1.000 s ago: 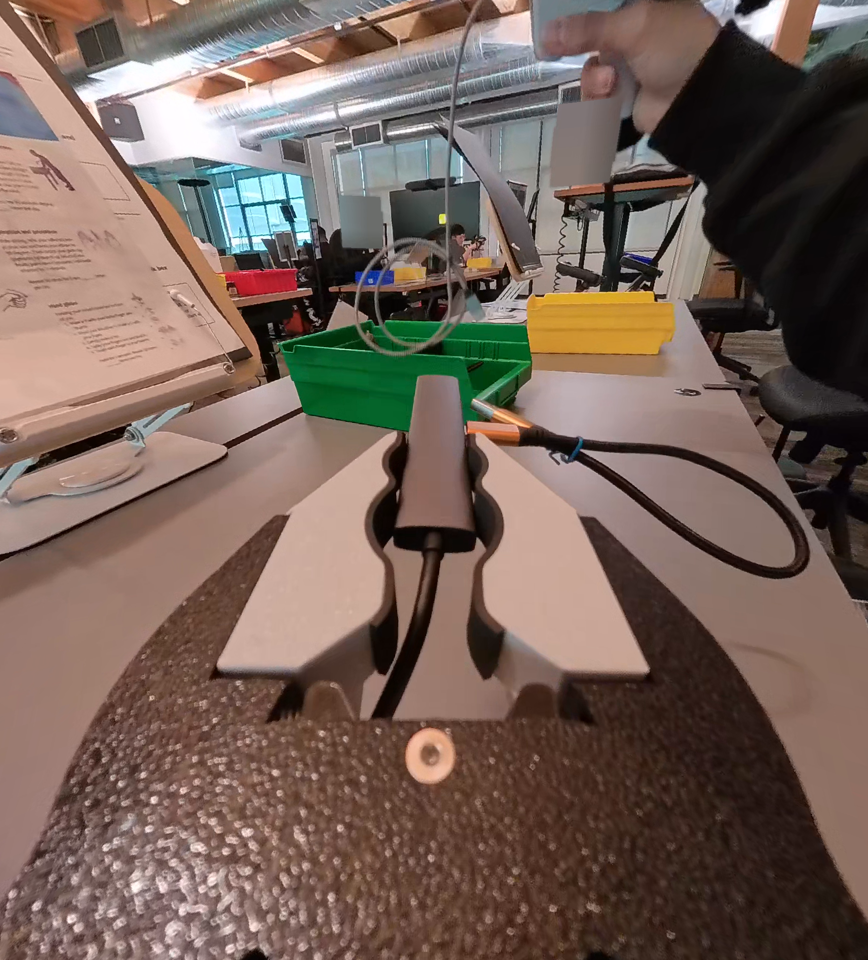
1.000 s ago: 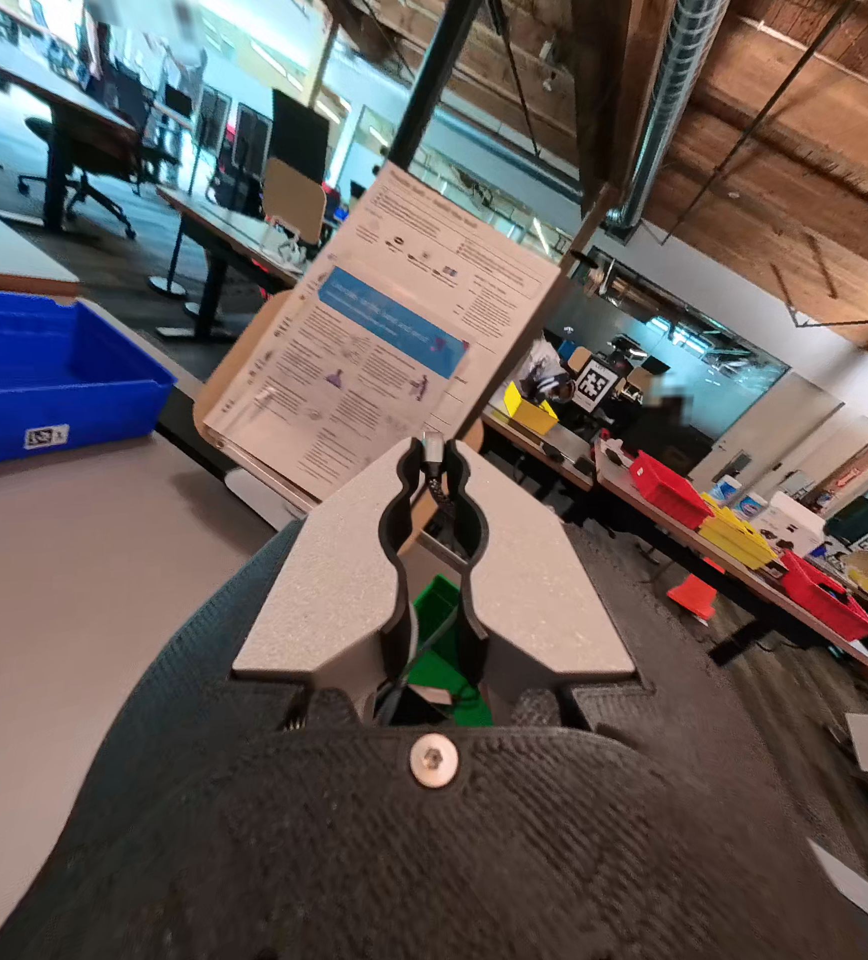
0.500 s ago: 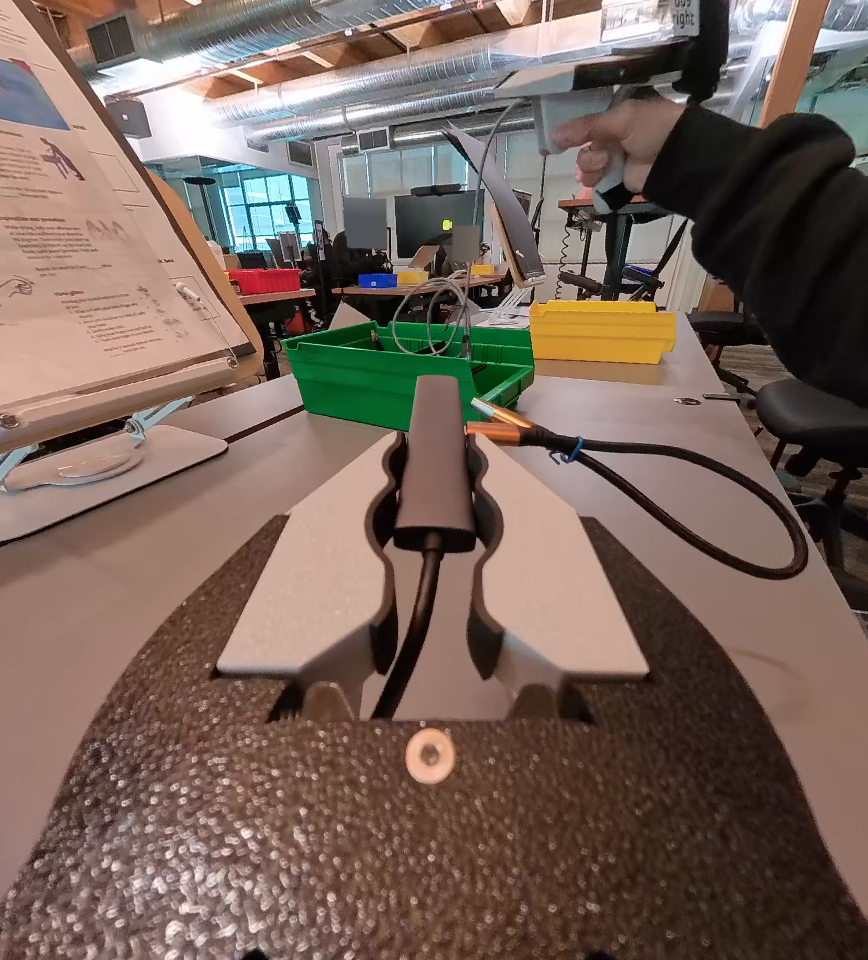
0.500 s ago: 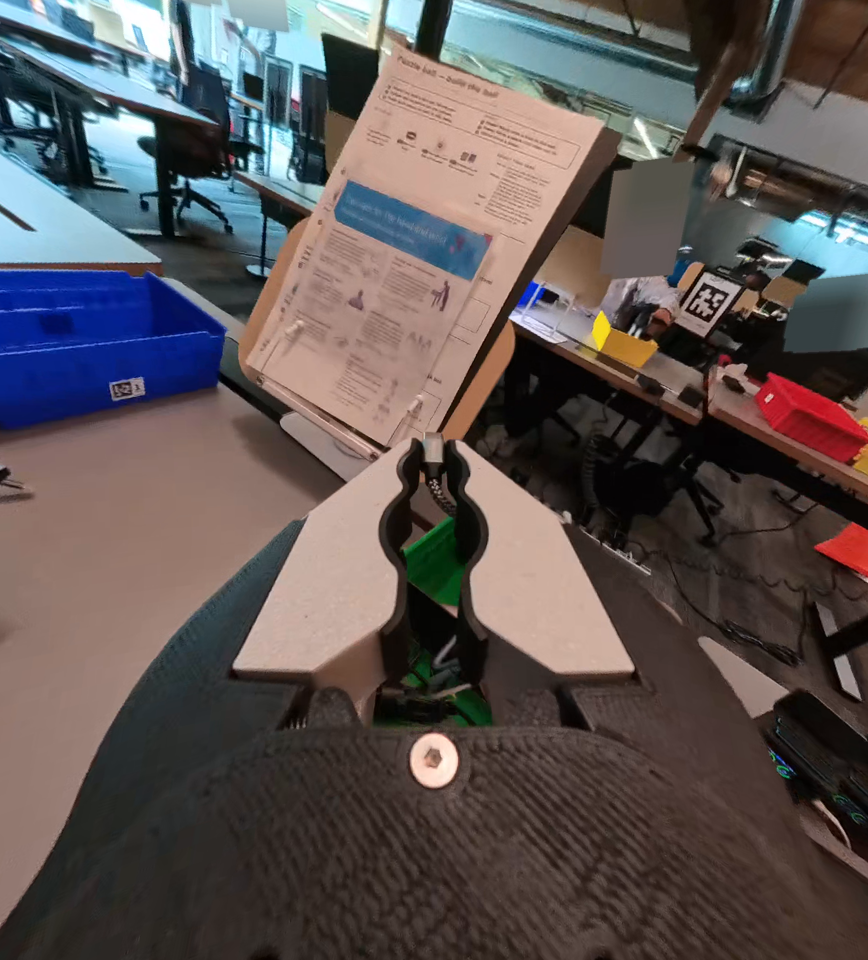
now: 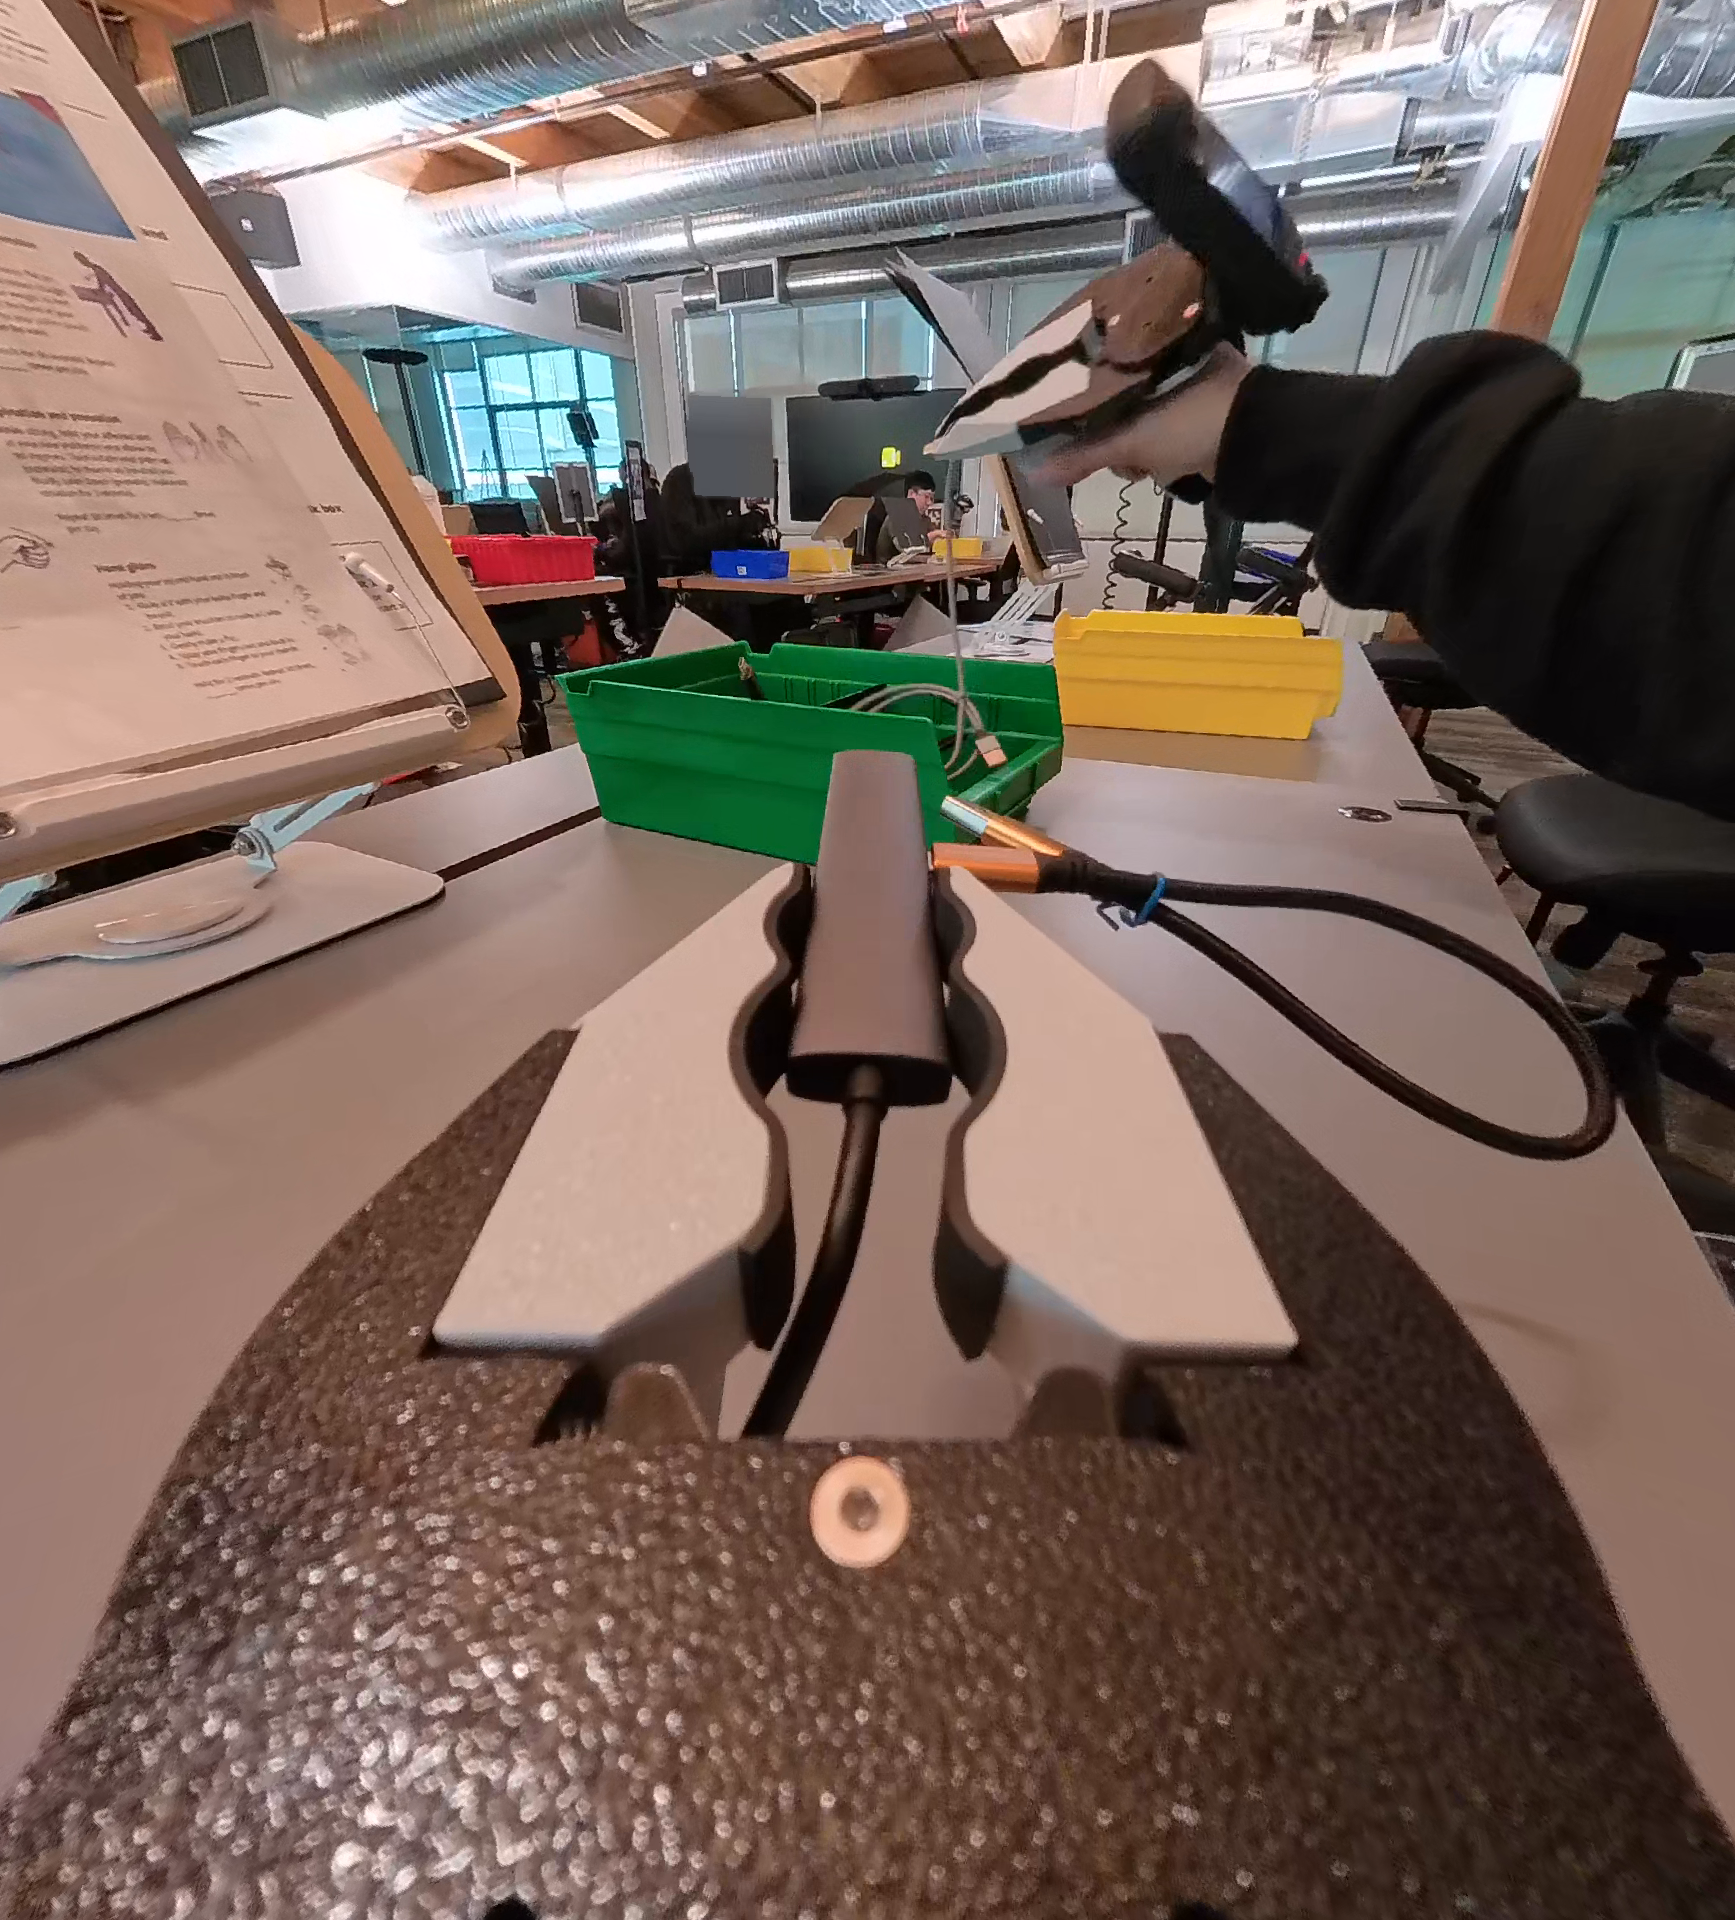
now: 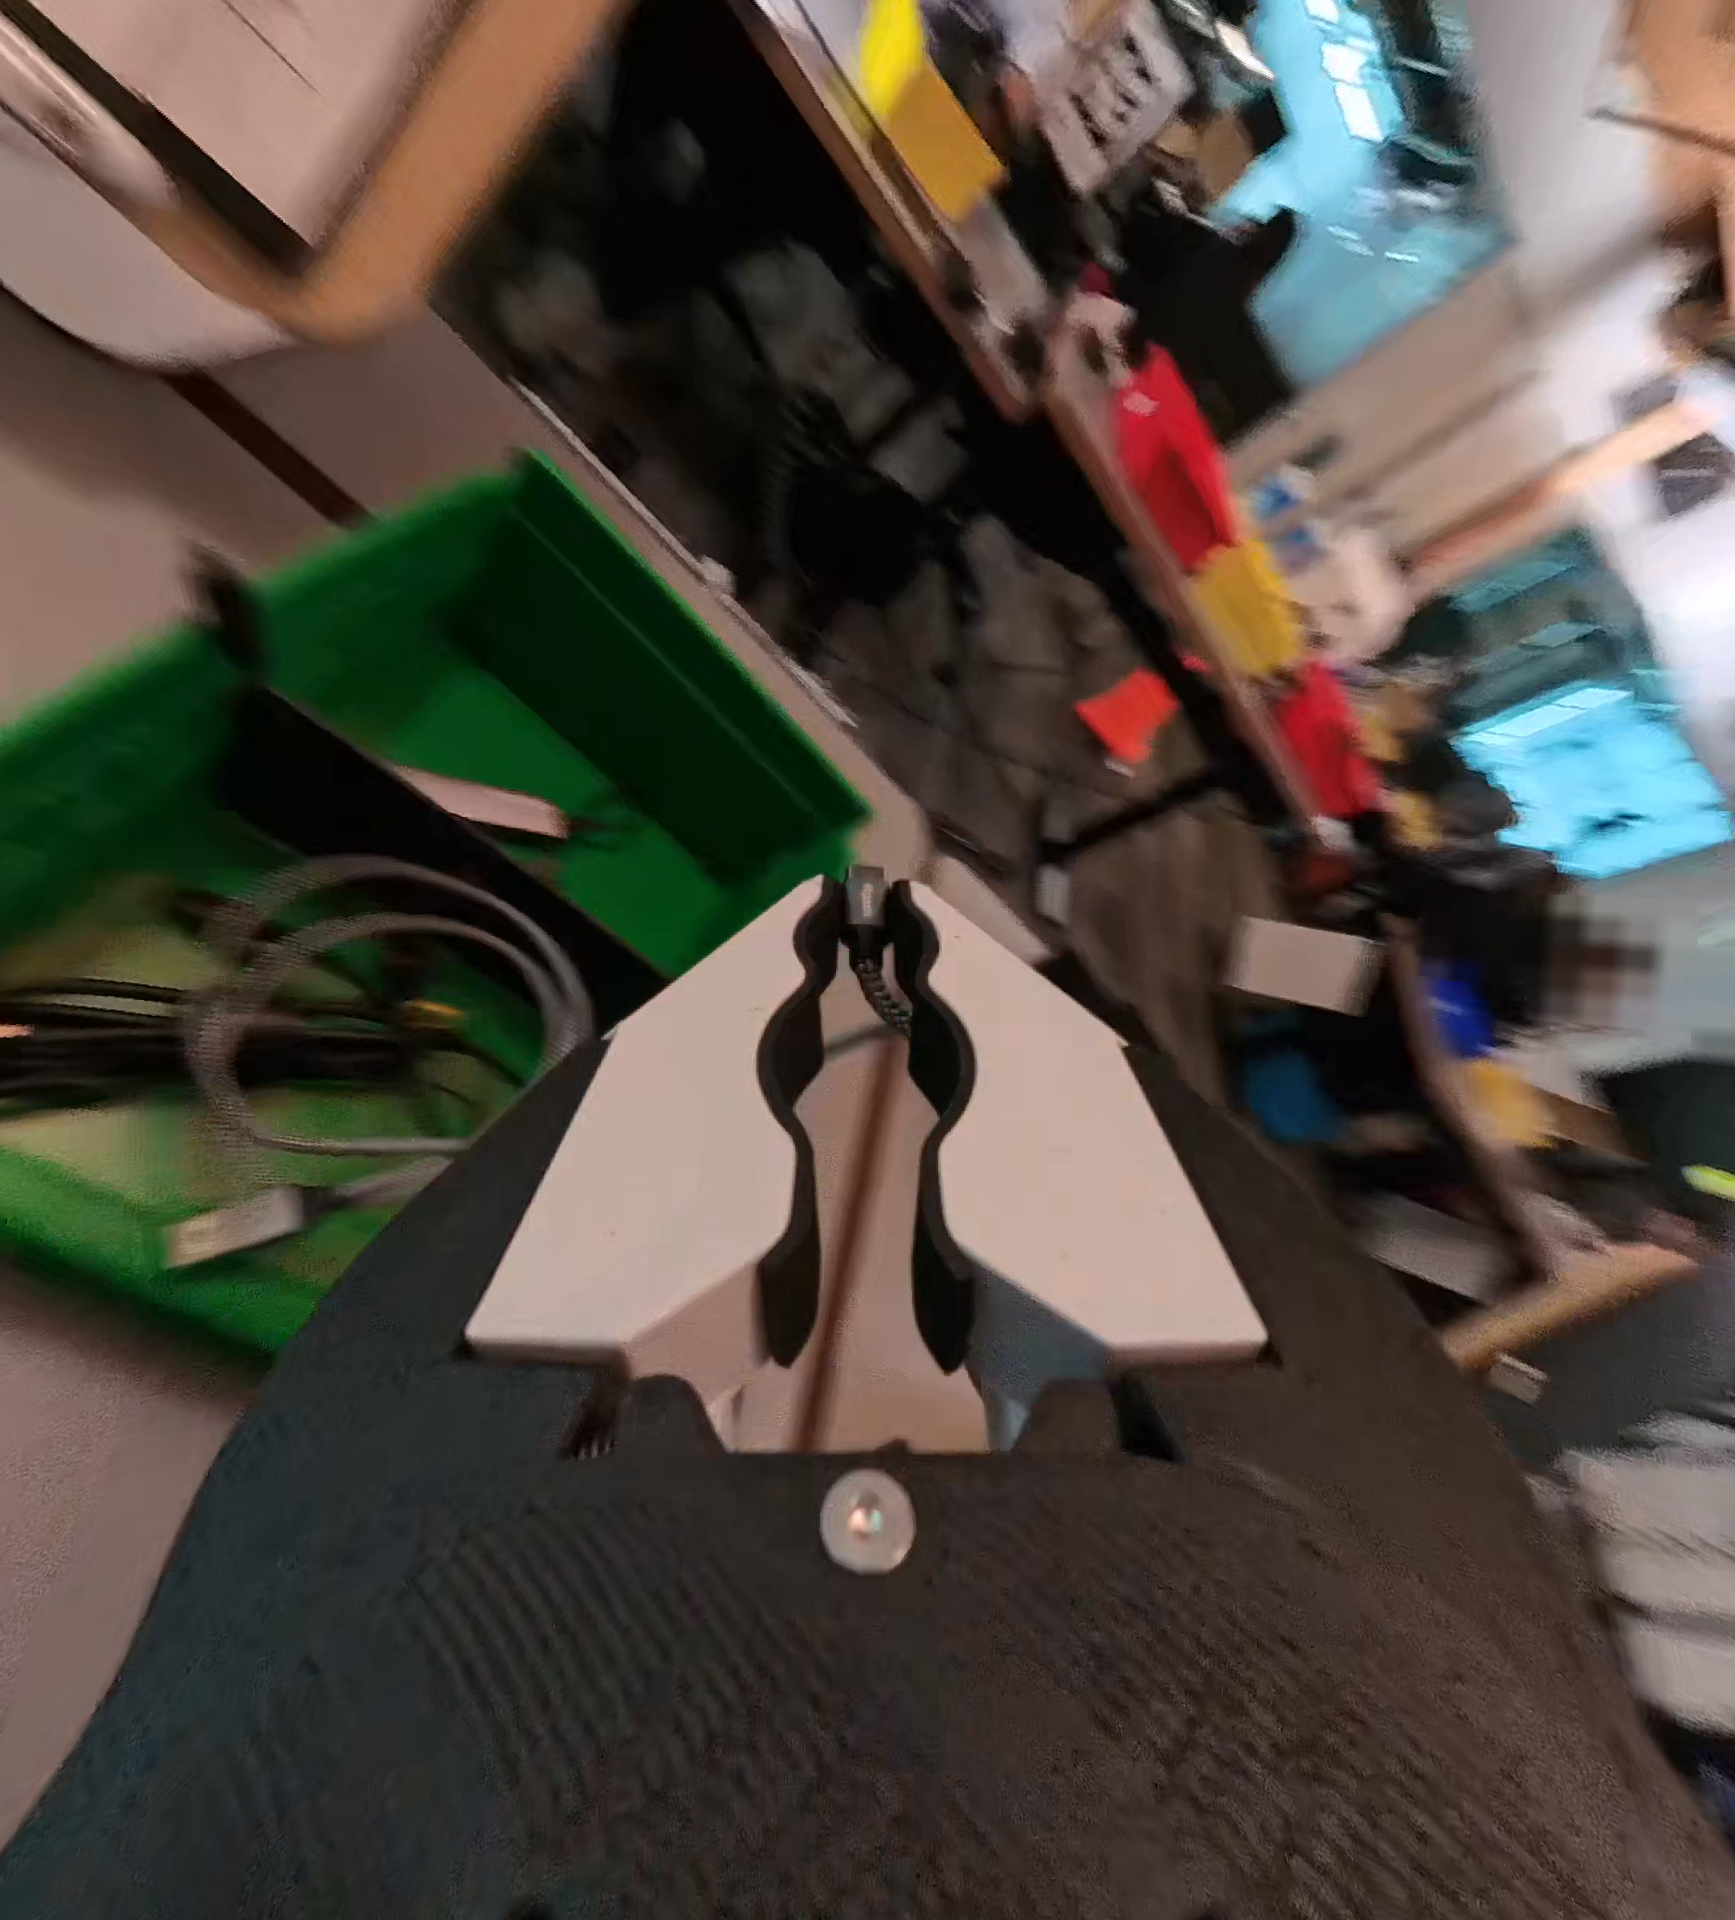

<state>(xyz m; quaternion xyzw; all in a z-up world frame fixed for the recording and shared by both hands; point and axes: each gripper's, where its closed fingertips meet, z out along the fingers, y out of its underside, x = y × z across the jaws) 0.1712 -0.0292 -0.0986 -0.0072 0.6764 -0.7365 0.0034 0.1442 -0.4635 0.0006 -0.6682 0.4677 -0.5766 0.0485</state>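
Left tool (image 5: 868,878): we found it closed firmly on a dark grey hub adapter (image 5: 868,935). The adapter sat lengthwise in the notch between the two fingers, with its rear end and its own black lead (image 5: 832,1226) running back toward the tool body. The front end projected past the fingertips. The tool rested low over the grey table (image 5: 219,1143), and the adapter pointed level toward the green bin (image 5: 738,769).

An orange-collared plug (image 5: 988,857) on a black cable (image 5: 1414,997) met the adapter's right side just beyond the fingertips. Whether it was fully seated we could not tell. The cable looped away across the table to the right.

Right tool (image 6: 863,899): we found it nearly closed, pinching a small grey connector (image 6: 865,906) at the very fingertips. The connector's grey braided cable (image 6: 884,987) passed back between the fingers. The left wrist view showed this tool raised well above the table, over the far side of the green bin. The cable hung from it down into the bin, where further coiled cables (image 6: 375,987) lay. The right wrist view was tilted and blurred, so we could not judge finer detail.

Left of the bin stood a document stand (image 5: 167,914); behind the bin, a yellow bin (image 5: 1195,675)
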